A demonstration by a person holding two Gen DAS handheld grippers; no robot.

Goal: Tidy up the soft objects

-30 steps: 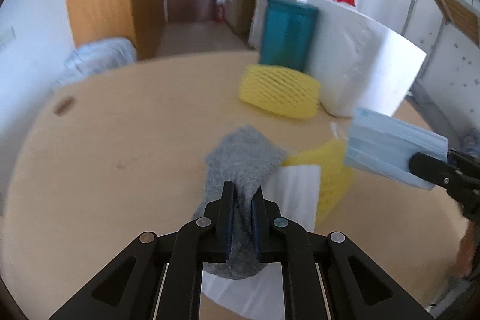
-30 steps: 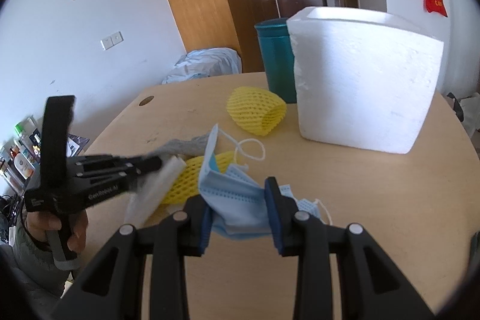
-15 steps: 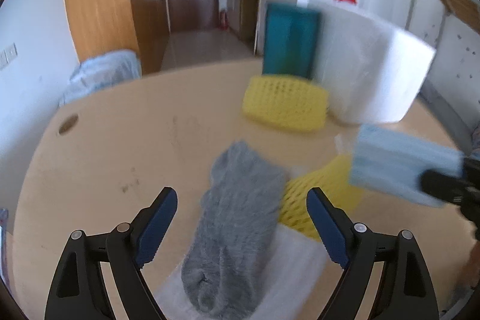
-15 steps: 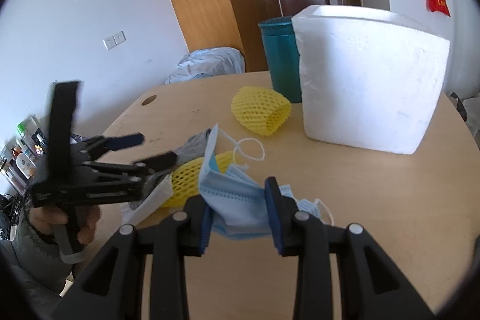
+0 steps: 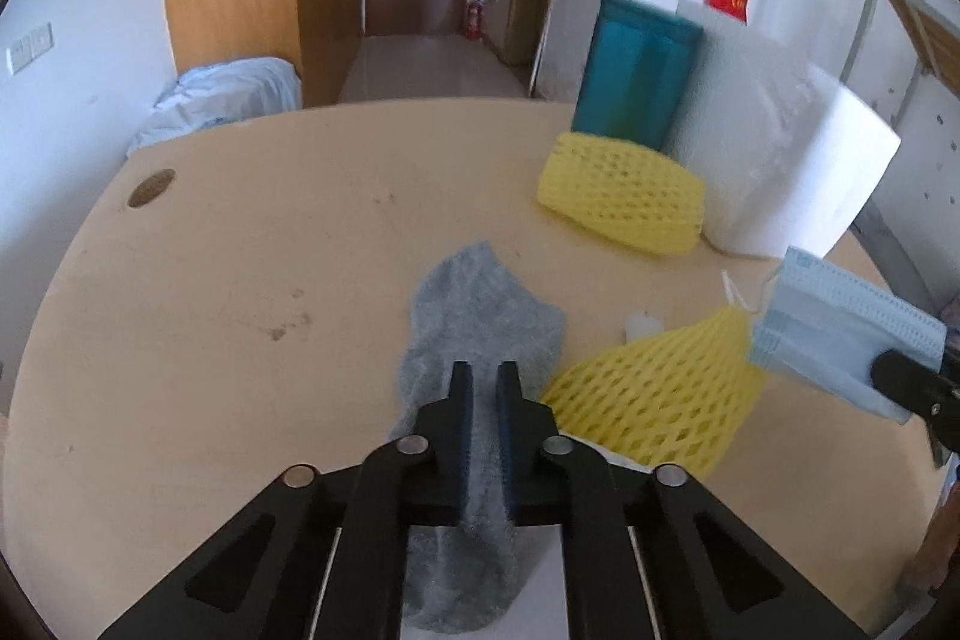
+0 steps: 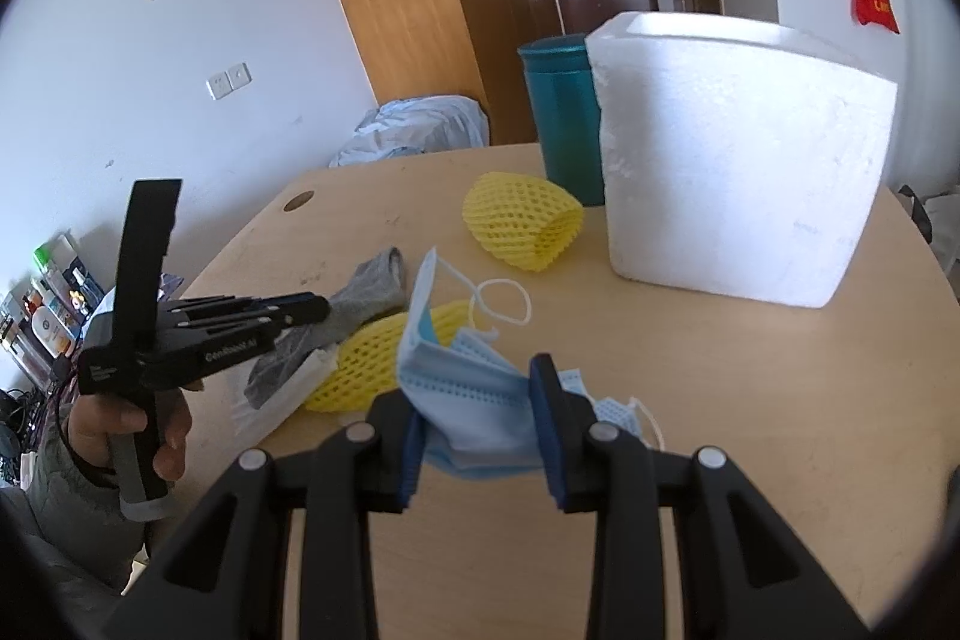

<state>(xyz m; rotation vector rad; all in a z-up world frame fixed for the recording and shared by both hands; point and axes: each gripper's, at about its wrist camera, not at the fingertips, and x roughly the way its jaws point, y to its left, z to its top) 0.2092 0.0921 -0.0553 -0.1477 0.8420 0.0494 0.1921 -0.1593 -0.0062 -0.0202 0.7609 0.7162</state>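
A grey sock (image 5: 480,316) lies flat on a white foam sheet (image 6: 282,400), beside a yellow foam net (image 5: 654,400). My left gripper (image 5: 485,376) hovers just over the sock with its jaws shut; the sock shows through the narrow gap and does not look pinched. From the right wrist view the left gripper (image 6: 321,307) hangs over the sock (image 6: 372,286), held by a hand. My right gripper (image 6: 480,400) is shut on a blue face mask (image 6: 474,388), held above the table. That mask (image 5: 840,328) also shows at the right of the left wrist view.
A second yellow foam net (image 6: 522,229) lies further back, next to a white foam box (image 6: 738,160) and a teal bin (image 6: 558,118). Another blue mask (image 6: 612,412) lies on the wooden table (image 5: 240,280) under my right gripper. A cable hole (image 5: 150,187) sits far left.
The left jaws let go of the bunched sock, opened wide, then closed again. The sock now lies flat. The right gripper with its mask has not moved.
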